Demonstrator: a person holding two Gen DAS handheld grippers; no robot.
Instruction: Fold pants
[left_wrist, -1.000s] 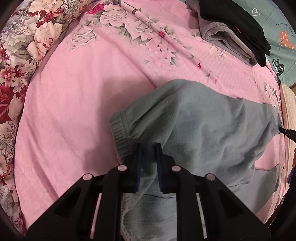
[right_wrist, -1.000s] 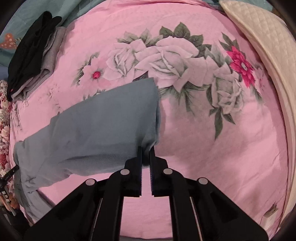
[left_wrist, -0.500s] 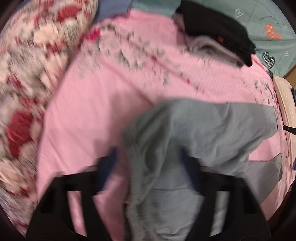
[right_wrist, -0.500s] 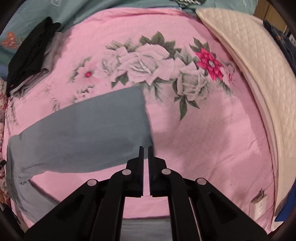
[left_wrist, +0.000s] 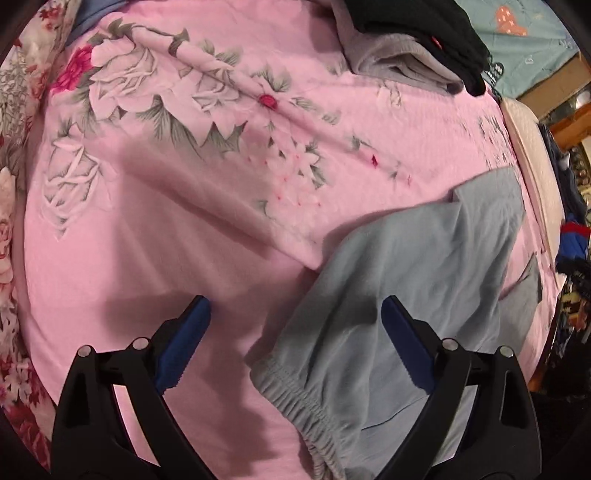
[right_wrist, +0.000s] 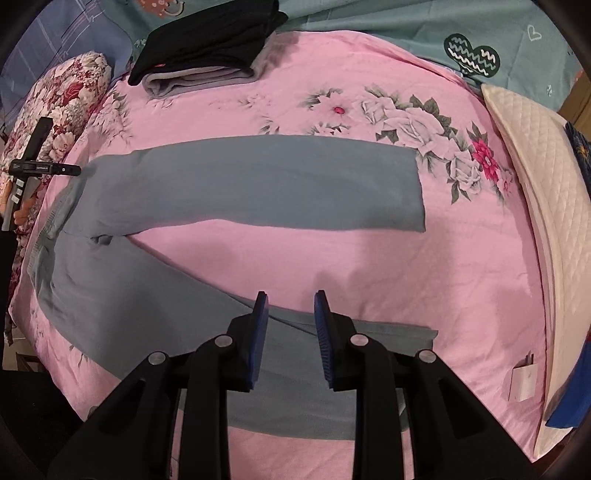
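Note:
Grey-blue pants (right_wrist: 266, 184) lie spread on the pink floral bedspread (right_wrist: 369, 258), both legs stretched to the right and the waistband at the left. My right gripper (right_wrist: 290, 317) is open and empty, above the near leg. In the left wrist view the elastic waistband (left_wrist: 295, 398) lies bunched at the lower middle. My left gripper (left_wrist: 295, 325) is wide open and empty, just above the waist end; its right finger (left_wrist: 402, 339) is over the cloth. The left gripper's handle (right_wrist: 33, 166) shows at the left edge of the right wrist view.
A folded stack of black and grey clothes (right_wrist: 207, 48) lies at the far side of the bed, also in the left wrist view (left_wrist: 417, 40). A cream quilted pillow (right_wrist: 535, 177) runs along the right edge. A floral pillow (right_wrist: 62, 96) sits at far left. A small white box (right_wrist: 522, 380) lies near right.
Both grippers have opened and let go of the pants. The leg the right gripper held now lies flat. Both grippers have pulled back and risen; the waistband dropped onto the bed.

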